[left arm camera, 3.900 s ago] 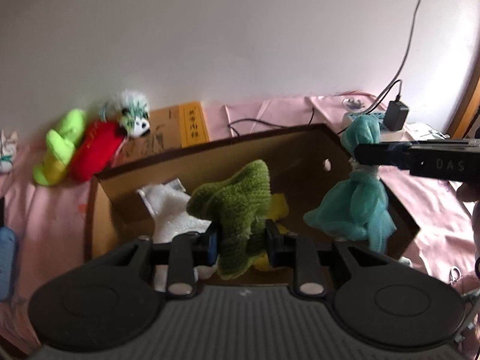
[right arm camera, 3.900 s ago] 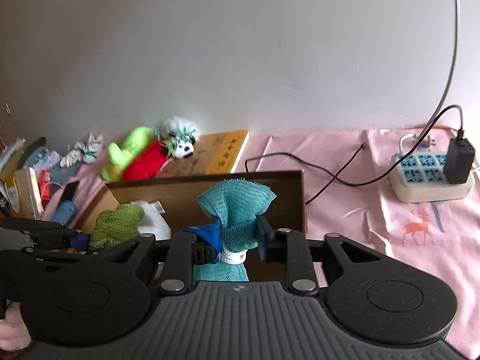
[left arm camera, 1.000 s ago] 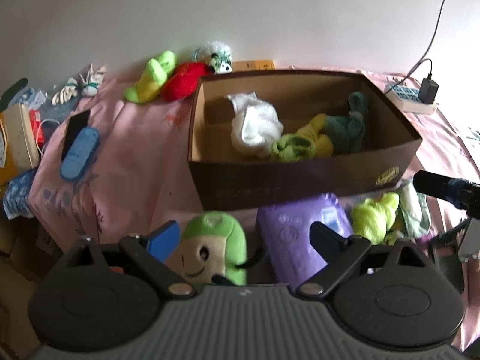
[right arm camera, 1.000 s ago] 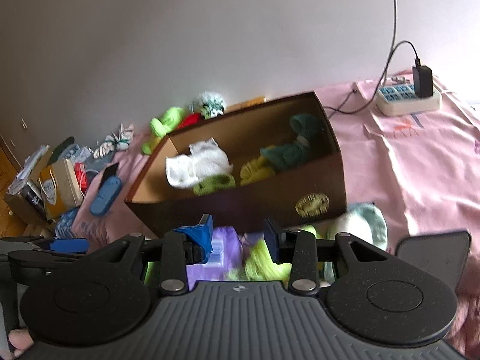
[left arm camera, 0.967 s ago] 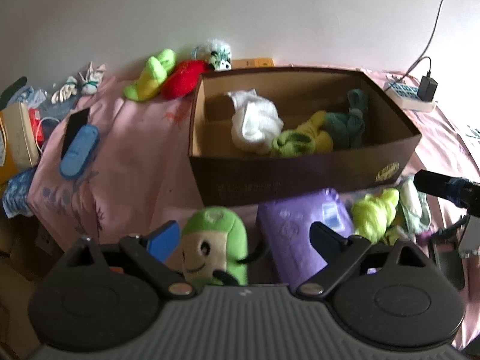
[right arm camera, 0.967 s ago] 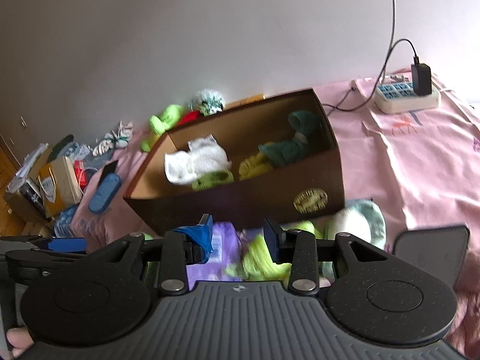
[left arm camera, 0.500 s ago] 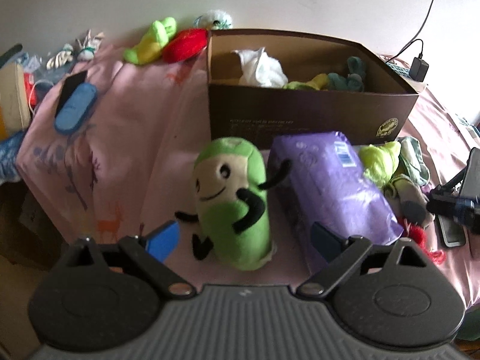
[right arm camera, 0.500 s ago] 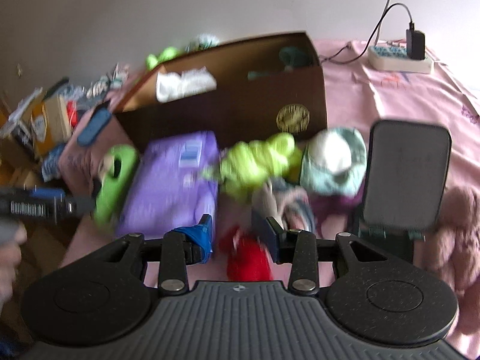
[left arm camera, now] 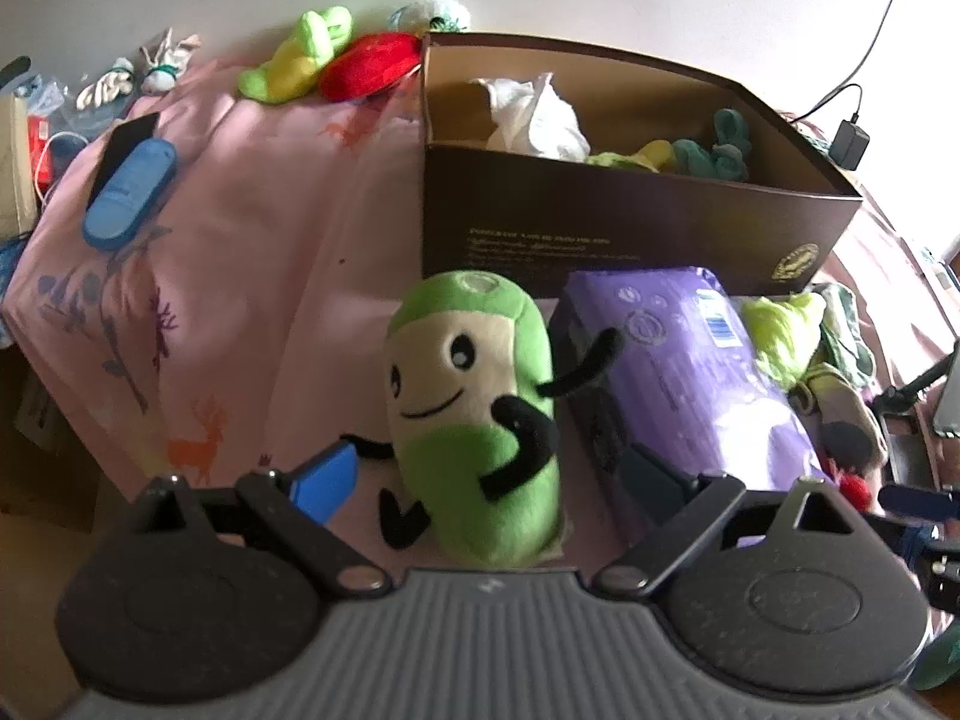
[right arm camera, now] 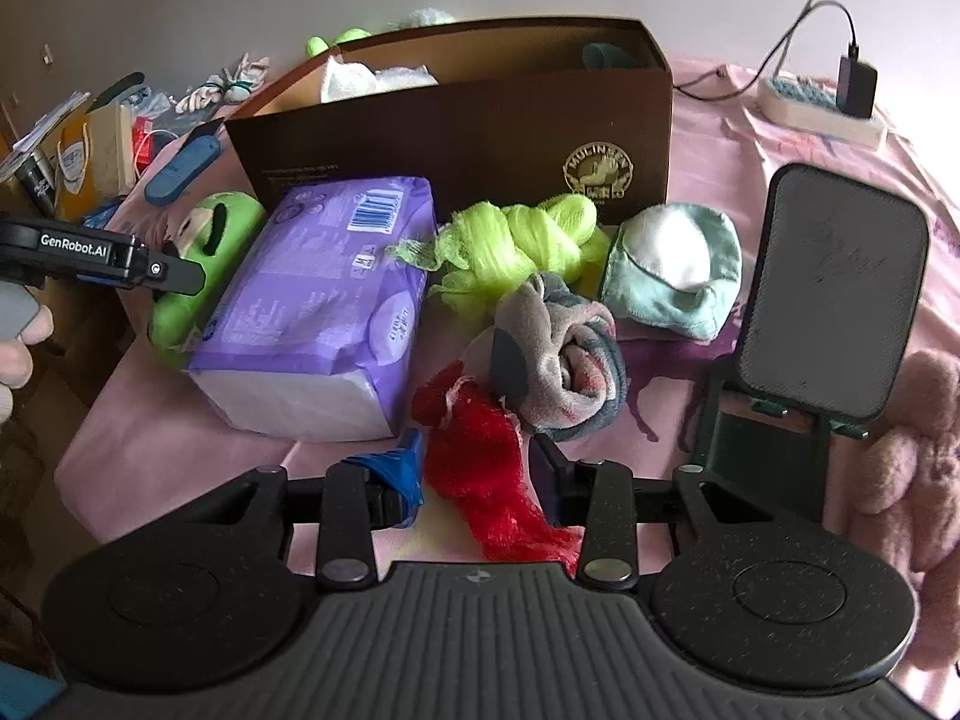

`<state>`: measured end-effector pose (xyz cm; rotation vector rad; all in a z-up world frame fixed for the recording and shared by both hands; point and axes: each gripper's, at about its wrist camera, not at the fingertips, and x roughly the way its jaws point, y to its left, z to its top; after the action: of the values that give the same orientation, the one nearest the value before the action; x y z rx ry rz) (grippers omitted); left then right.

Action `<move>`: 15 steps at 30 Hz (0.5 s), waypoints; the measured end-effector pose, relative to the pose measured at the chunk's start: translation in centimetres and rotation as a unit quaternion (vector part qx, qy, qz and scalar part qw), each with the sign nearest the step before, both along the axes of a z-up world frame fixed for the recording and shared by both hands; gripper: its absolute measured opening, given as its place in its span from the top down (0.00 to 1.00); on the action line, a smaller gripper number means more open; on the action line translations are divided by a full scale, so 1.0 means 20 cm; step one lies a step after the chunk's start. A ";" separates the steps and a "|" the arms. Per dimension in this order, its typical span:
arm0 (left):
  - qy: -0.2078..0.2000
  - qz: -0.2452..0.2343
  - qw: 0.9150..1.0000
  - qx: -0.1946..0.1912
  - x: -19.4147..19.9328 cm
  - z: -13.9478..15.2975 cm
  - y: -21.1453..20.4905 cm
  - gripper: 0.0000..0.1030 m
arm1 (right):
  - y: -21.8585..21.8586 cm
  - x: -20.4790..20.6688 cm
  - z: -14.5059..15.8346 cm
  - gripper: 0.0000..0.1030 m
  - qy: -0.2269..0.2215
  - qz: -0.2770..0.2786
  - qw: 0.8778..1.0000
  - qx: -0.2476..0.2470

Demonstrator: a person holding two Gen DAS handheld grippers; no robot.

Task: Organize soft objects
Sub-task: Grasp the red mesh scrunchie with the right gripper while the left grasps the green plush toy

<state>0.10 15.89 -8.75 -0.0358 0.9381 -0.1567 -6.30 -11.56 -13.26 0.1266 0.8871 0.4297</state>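
Observation:
A green bean plush (left arm camera: 480,420) with a smiling face lies on the pink bedsheet in front of the brown cardboard box (left arm camera: 600,228). My left gripper (left arm camera: 486,474) is open wide, one finger on each side of the plush, not touching it. A red fluffy piece (right arm camera: 486,468) lies between the fingers of my right gripper (right arm camera: 477,468), whose jaws stand partly apart and do not visibly press on it. White, yellow and teal cloths (left arm camera: 714,144) lie in the box. The left gripper's side (right arm camera: 120,258) shows in the right wrist view.
A purple tissue pack (right arm camera: 318,300) lies beside the plush. Neon green mesh (right arm camera: 516,240), a grey rolled sock (right arm camera: 558,360) and a teal-white cap (right arm camera: 672,264) crowd the box front. A black phone stand (right arm camera: 828,300) and pink plush (right arm camera: 918,438) are at right. The bed edge drops left.
Both grippers have left the box, sunk and tilted down in front of it. The green plush now sits between the left fingers, the red piece between the right ones.

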 end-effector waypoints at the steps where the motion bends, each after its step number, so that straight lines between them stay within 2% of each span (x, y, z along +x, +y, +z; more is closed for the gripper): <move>1: 0.001 0.003 1.000 -0.001 0.02 -0.01 0.00 0.08 | 0.00 0.01 -0.01 0.79 0.003 -0.002 1.000 0.001; 9: 0.022 0.031 0.999 0.009 0.14 -0.11 0.04 0.08 | 0.04 0.06 -0.07 0.79 0.018 0.009 1.000 0.005; 15: 0.039 0.036 0.999 -0.012 0.18 -0.16 0.07 0.07 | 0.04 0.07 -0.10 0.80 0.022 0.013 1.000 0.007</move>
<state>3.72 17.28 -12.04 -0.0979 1.0112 -0.0991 -4.96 -10.68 -15.24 0.1384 0.9300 0.4590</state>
